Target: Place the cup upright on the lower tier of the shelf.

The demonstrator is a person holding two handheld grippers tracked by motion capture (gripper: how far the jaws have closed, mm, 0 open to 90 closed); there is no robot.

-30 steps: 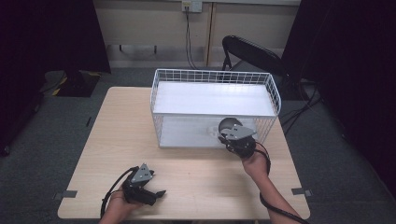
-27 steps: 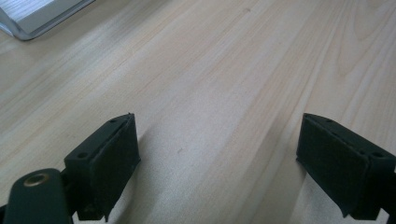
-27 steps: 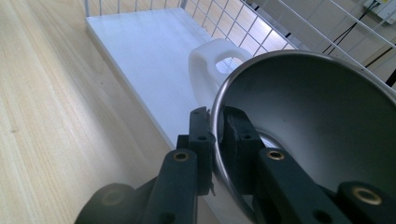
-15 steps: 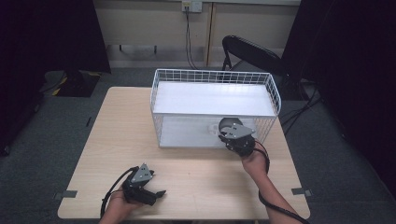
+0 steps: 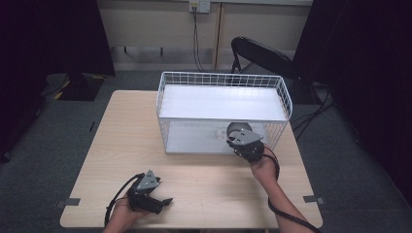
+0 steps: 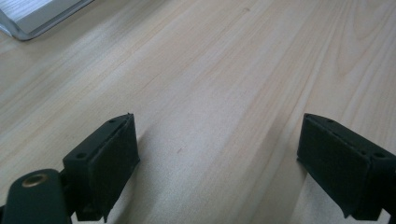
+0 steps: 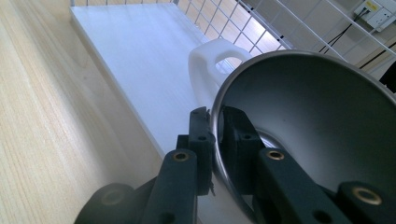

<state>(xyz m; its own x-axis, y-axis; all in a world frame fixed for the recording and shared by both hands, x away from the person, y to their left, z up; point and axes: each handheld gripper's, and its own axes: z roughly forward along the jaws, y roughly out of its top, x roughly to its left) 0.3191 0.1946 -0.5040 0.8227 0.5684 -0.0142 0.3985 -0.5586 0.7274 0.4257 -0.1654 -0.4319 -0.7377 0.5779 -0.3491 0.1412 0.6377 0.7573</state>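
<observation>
The right gripper (image 7: 215, 140) is clamping the rim of a round stainless-steel cup with a white plastic handle (image 7: 308, 126), one jaw inside the rim and one outside, and is holding it just over the near right corner of the white wire-mesh basket (image 5: 286, 99), which is sitting toward the far edge of the pale wooden table (image 5: 116, 145). The left gripper (image 5: 154, 203) is resting near the table's near edge, its jaws spread wide over bare wood. To do this well, the person should be lowering the cup clear of the near wire wall, keeping it level, and letting go only once its base is sitting on the basket's white floor. The cup's base and how high it is hanging above that floor are hidden behind the gripper.
</observation>
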